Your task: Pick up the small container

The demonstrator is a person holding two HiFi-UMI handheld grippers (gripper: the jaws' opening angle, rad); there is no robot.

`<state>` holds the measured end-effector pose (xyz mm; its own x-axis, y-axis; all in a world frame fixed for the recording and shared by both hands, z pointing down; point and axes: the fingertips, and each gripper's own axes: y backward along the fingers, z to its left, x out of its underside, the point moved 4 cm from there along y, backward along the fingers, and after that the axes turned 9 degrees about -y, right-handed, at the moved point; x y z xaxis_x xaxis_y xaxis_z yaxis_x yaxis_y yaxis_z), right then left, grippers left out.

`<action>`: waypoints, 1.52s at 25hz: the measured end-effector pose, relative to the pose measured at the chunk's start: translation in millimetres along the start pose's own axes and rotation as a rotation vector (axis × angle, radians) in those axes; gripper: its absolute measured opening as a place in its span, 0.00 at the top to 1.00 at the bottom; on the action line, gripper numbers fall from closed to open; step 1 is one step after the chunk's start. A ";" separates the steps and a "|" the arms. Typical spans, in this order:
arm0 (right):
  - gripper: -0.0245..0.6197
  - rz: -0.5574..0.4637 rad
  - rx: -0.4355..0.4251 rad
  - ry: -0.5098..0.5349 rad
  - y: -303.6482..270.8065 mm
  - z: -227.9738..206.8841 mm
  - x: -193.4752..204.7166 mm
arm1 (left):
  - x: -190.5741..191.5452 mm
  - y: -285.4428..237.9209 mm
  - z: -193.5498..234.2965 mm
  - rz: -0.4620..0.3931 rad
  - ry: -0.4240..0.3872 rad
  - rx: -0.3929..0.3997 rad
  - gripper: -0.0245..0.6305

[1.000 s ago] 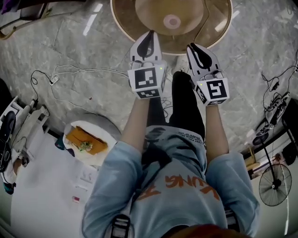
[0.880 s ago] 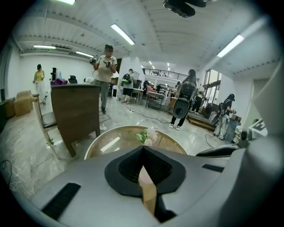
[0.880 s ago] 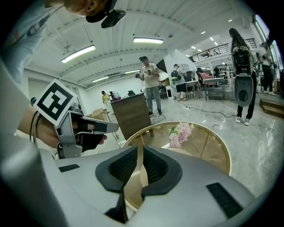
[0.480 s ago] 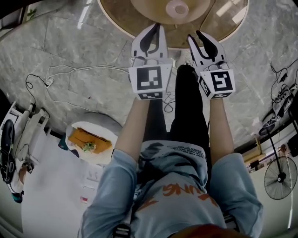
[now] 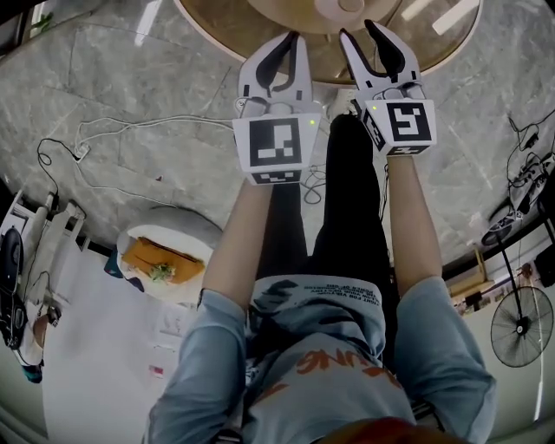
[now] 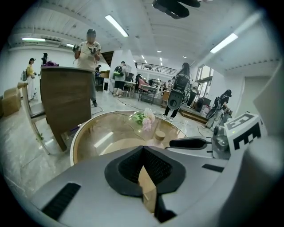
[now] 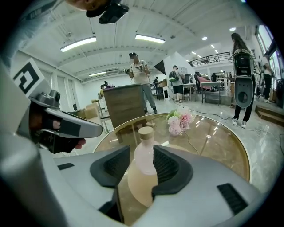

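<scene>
The small pale pink container with a round tan lid (image 7: 144,139) stands on the round glass table with a gold rim (image 7: 213,137). Pink flowers (image 7: 179,120) lie at its 1 o'clock. The right gripper (image 7: 142,154) faces it with jaws opening, and the container shows in their gap, pads not pressing. At 9 o'clock, the left gripper (image 6: 142,150) has its jaw tips together, holding nothing.

I've got the round table (image 5: 230,26) at my 12 o'clock. On it the small container (image 7: 143,162) stands nearest me, with the flowers (image 7: 179,120) behind it toward 1 o'clock. The cabinet (image 7: 126,104) is beyond the table at 11. Down on the floor, the floor fan (image 5: 518,328) is at 4 and the low round stand (image 5: 173,227) at 8.
</scene>
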<state>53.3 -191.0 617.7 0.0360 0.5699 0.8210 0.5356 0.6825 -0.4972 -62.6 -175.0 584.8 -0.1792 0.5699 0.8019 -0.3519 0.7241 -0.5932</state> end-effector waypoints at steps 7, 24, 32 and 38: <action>0.68 -0.053 0.026 0.033 -23.7 -5.0 2.2 | 14.2 -2.9 6.6 0.011 -0.006 0.010 0.93; 0.68 -0.092 0.018 0.123 -58.1 -7.3 -10.5 | 40.7 -3.3 17.1 0.059 0.029 0.013 0.93; 0.71 -0.097 0.000 0.166 -66.5 -4.5 -14.8 | 45.4 -2.2 17.8 0.069 0.041 0.015 0.93; 0.71 -0.077 0.050 0.134 -64.5 -3.6 -17.5 | 50.6 0.6 17.3 0.077 0.045 0.004 0.93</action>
<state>21.2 -246.6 636.4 0.1107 0.4514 0.8854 0.4984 0.7456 -0.4424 -87.9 -152.4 626.2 -0.1646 0.6410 0.7497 -0.3419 0.6759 -0.6529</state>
